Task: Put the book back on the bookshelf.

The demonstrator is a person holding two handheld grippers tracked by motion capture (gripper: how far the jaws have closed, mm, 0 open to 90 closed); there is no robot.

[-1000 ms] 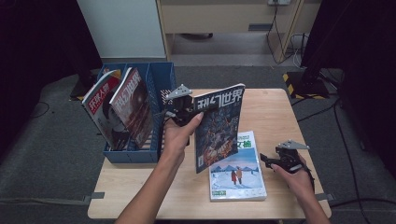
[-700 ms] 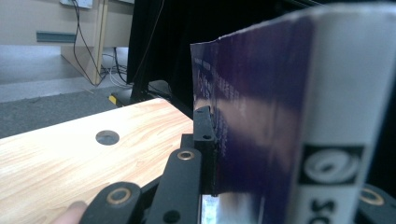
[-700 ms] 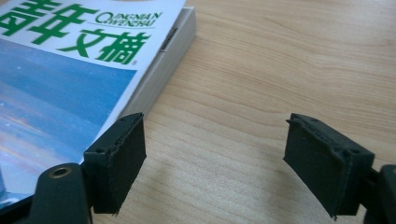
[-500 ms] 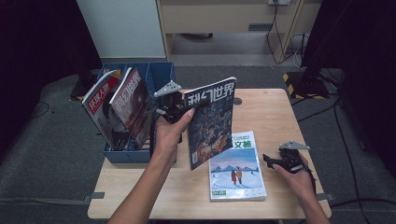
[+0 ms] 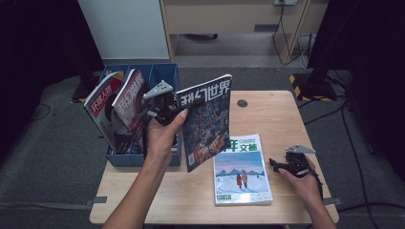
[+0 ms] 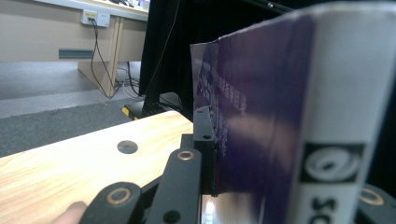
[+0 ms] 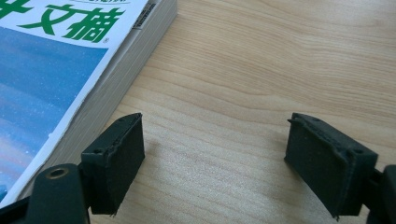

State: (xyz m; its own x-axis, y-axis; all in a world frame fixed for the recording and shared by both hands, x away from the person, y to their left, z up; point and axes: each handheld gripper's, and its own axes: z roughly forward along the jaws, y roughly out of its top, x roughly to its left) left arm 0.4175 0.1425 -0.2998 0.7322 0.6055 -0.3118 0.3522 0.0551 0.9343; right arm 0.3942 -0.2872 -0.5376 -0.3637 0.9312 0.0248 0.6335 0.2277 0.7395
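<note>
My left gripper is shut on the spine edge of a dark magazine with large white characters. It holds the magazine upright above the table, just right of the blue box. In the left gripper view, one black finger presses on the purple cover. My right gripper rests low on the table by the right edge of a stack of magazines with a blue snowy cover. Its jaws stand open over bare wood, and the stack's edge lies beside the left jaw.
The blue box sits at the table's left end with two red-covered magazines leaning in it. The wooden table has a round cable hole at the back. Dark floor and cables surround it.
My left gripper has carried the dark magazine to the left and a little higher, closer to the blue box. The right gripper has stayed where it was.
</note>
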